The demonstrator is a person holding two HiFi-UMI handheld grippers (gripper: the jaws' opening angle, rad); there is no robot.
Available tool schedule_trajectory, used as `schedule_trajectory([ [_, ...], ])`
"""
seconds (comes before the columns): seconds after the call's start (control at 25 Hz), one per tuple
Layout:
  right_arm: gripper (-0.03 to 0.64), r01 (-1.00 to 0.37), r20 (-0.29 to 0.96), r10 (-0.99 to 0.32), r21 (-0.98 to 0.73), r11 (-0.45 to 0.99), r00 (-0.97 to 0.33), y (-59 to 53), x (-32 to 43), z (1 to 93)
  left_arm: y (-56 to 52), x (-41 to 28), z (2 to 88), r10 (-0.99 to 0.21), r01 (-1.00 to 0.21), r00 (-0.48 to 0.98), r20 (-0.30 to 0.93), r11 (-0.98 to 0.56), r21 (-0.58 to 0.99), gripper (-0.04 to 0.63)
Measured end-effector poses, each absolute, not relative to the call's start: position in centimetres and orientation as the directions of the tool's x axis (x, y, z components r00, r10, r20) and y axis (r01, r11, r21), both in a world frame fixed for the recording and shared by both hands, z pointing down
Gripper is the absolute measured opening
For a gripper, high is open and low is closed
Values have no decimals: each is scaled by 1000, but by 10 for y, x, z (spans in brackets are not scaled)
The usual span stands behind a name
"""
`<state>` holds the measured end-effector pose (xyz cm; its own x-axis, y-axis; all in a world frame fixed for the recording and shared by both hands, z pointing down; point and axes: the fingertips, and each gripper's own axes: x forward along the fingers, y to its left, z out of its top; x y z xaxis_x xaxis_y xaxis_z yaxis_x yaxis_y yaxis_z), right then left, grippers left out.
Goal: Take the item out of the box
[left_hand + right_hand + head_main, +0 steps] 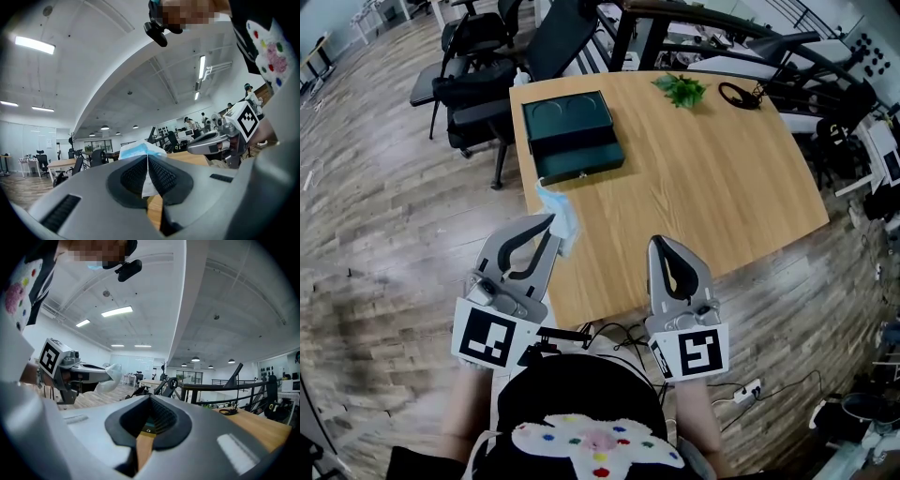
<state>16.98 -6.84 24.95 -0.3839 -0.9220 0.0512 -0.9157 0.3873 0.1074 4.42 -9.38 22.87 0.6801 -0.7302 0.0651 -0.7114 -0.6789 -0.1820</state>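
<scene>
well on the near side of the open green box (572,139), the left gripper (549,221) is clamping a blue face mask (560,208), seemingly lifting it clear; the right gripper (660,242) is idling nearby, jaws together, empty.

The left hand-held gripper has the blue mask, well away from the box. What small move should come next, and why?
Probably lower the left hand-held gripper so the mask rests on the bare table, ready for release. Its jaws are clamped on the mask, which hangs at the table's left edge, well apart from the dark green box, so only setting it down seems left.
</scene>
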Motion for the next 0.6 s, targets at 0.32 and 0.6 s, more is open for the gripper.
schedule_trajectory([
  [0.32, 8, -920, 56, -926, 110, 377, -373, -72, 174, 249, -95, 46, 229, -728, -700, 680, 81, -678, -223, 11],
  [0.6, 8, -917, 66, -926, 124, 378, -373, -73, 175, 253, -98, 46, 232, -734, -709, 674, 84, -675, -206, 11],
])
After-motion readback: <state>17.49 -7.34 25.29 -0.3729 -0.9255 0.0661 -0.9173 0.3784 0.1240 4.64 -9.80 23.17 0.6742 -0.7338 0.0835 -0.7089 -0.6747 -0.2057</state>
